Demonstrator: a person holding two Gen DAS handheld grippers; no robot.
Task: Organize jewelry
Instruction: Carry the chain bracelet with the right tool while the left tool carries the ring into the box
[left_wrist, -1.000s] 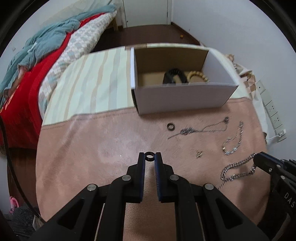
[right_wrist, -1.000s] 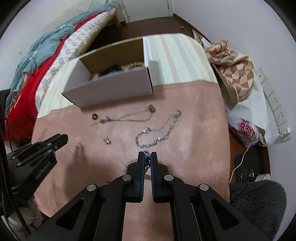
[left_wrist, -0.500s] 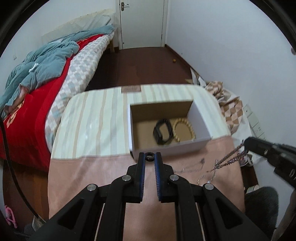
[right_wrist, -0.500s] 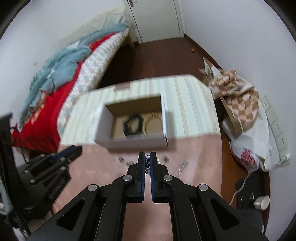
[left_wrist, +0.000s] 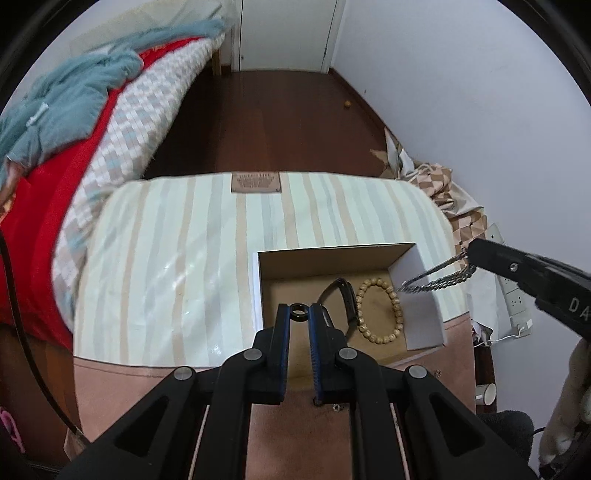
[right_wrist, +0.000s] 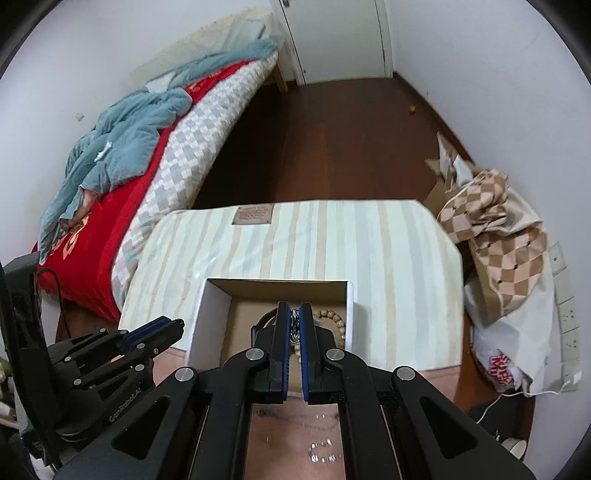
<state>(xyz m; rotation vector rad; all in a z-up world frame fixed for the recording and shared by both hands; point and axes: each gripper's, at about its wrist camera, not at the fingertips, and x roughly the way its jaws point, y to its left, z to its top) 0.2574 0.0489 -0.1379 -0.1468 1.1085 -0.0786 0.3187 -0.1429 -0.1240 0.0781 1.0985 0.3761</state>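
Left tool (left_wrist: 299, 312): pressed together on a small dark ring (left_wrist: 298, 312), pinched at the very tips above the near part of the box (left_wrist: 424, 325).
Ring, handling: judged light, rigid and smooth, so likely to slip; the pinch across its band looked the sound hold.
Right tool (right_wrist: 291, 321): pressed together on a silver chain (left_wrist: 432, 280), which trailed from its tips over the box's right wall.
Chain, handling: judged limp and light, apt to swing or snag on the wall; a hold near one end suits it.
Box contents: a black band (left_wrist: 345, 295) and a beaded bracelet (left_wrist: 380, 312) lay side by side on its floor.
Counter (left_wrist: 155, 273): striped cover beyond the box.
Change: a second earlier both tools were low over the pink cloth among the scattered jewelry; by now they had lifted and carried ring and chain to the box.
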